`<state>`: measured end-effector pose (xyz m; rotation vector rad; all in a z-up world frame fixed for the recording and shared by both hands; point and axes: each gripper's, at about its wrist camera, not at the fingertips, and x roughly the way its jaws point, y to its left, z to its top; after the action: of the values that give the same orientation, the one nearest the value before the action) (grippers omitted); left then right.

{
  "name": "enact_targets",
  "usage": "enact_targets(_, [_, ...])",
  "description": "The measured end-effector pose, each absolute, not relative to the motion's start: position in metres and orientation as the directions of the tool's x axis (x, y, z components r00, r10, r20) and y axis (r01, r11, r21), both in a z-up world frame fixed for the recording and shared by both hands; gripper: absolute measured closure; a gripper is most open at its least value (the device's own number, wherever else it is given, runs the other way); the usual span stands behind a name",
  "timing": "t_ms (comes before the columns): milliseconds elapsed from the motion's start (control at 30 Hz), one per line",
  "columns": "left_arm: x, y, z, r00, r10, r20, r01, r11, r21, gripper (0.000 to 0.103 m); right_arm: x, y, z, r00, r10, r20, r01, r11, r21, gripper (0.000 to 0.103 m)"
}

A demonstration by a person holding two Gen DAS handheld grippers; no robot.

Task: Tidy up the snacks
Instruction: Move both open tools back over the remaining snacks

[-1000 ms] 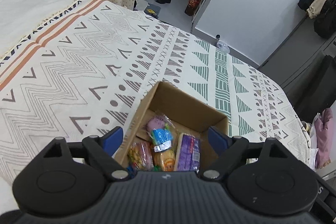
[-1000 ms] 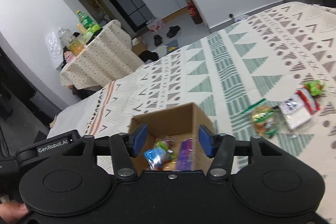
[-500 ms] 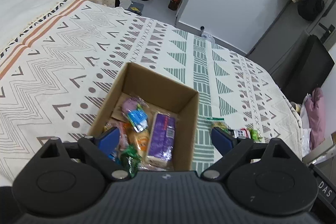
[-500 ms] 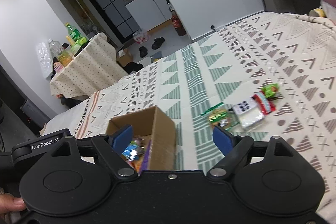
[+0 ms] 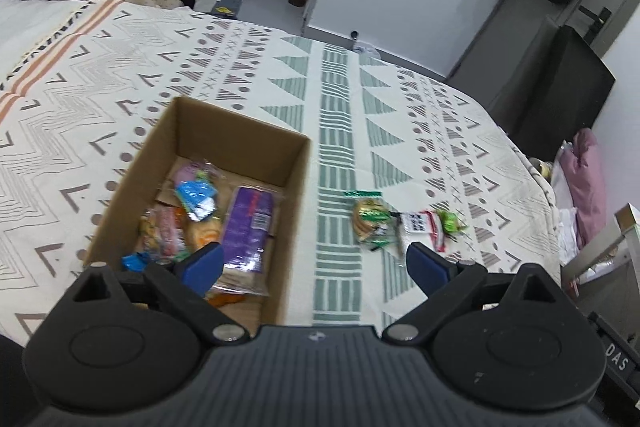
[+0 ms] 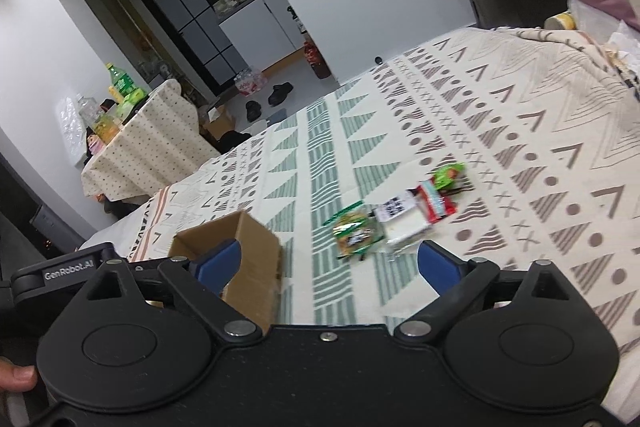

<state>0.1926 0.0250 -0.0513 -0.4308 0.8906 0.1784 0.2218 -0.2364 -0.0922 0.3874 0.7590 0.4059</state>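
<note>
- Cardboard box (image 5: 224, 143): already holds several snacks.
- Three wrapped snacks (image 5: 404, 225) remain on the bed (image 5: 400, 115), beside the box.
- Left tool (image 5: 316, 265), right tool (image 6: 330, 261): both spread, empty.

Bed covered by patterned blanket (image 5: 340, 99) — cardboard box (image 5: 298, 163) set on it, three snack packets (image 5: 404, 225) laid close together just beside the box.
</note>
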Motion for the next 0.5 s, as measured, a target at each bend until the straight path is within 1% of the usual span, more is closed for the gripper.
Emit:
enact_targets(267, [0.204, -0.001, -0.053, 0.627, -0.033, -0.779, -0.308, 0.908, -0.286, 0.006, 0.234, -0.271, -0.097, 0.663, 0.455, -0.594, -0.189, 0.87, 0.455, 0.008])
enact_targets(500, [0.218, -0.021, -0.056, 0.645, -0.025, -0.763, -0.284, 0.92, -0.27, 0.006, 0.249, -0.288, -0.11, 0.653, 0.467, -0.597, -0.215, 0.869, 0.445, 0.008])
